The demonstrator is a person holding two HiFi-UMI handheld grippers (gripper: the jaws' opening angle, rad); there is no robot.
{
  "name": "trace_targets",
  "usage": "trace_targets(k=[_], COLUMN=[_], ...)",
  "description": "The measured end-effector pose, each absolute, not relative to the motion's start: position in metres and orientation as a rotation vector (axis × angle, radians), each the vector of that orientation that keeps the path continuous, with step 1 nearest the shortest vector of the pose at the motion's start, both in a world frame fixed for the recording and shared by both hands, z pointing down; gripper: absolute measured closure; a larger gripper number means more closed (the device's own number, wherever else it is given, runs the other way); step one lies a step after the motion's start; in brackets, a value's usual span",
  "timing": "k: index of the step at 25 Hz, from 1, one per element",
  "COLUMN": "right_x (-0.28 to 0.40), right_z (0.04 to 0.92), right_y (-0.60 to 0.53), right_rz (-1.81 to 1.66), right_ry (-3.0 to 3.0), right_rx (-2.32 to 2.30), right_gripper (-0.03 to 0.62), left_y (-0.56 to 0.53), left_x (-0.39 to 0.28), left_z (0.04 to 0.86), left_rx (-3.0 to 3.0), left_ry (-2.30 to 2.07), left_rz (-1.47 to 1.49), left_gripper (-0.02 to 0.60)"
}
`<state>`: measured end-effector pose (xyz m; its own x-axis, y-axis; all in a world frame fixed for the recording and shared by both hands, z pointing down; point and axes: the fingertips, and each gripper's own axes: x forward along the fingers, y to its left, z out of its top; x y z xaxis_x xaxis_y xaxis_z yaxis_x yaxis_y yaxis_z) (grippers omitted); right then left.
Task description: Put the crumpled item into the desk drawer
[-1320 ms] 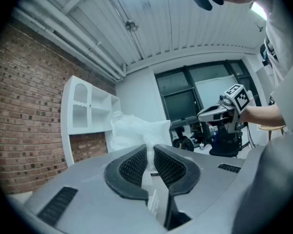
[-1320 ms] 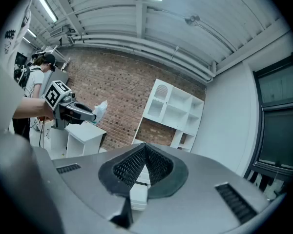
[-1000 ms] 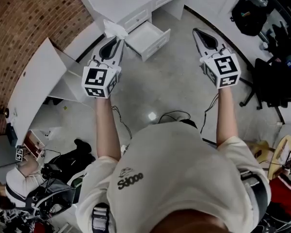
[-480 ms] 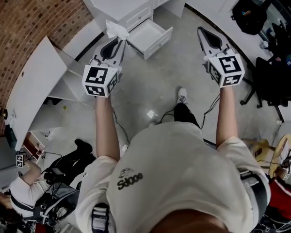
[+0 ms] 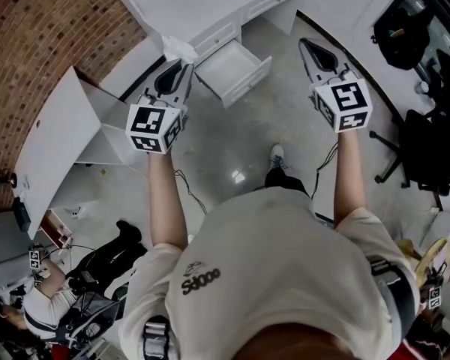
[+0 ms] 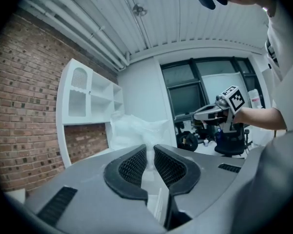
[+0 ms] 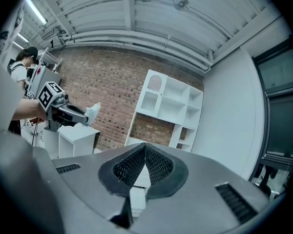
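Drawer stands pulled out of the white desk, only its bare white bottom showing. Left gripper is clamped on the crumpled white item, held up just left of the drawer, not over it. Right gripper hangs right of the drawer, jaws pressed together, empty.

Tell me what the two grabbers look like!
Each is a pointed grey shell: the left gripper and the right gripper. Both carry a white cube with black square markers. The fingers have dark, ribbed pads. The person wears a short-sleeved pale shirt.
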<state>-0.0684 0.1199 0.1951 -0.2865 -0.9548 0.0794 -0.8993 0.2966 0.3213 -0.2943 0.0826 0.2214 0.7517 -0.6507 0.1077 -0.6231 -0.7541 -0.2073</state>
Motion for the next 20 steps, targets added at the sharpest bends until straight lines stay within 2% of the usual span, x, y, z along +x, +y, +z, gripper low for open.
trace_targets(k=[7, 20], right_x=[0.014, 0.125], right_z=[0.195, 0.222], right_y=[0.037, -0.062], right_rz=[-0.297, -0.227], right_ry=[-2.328, -2.382], right_rx=[1.624, 1.545], right_gripper=[0.588, 0.588], left_y=[0.008, -0.087], left_x=[-0.209, -0.105], left_z=[0.219, 0.239], left_rx=[-2.787, -2.772], left_ry=[1.072, 1.174], left_rz=[-0.276, -0.371], left_gripper=[0.523, 0.523])
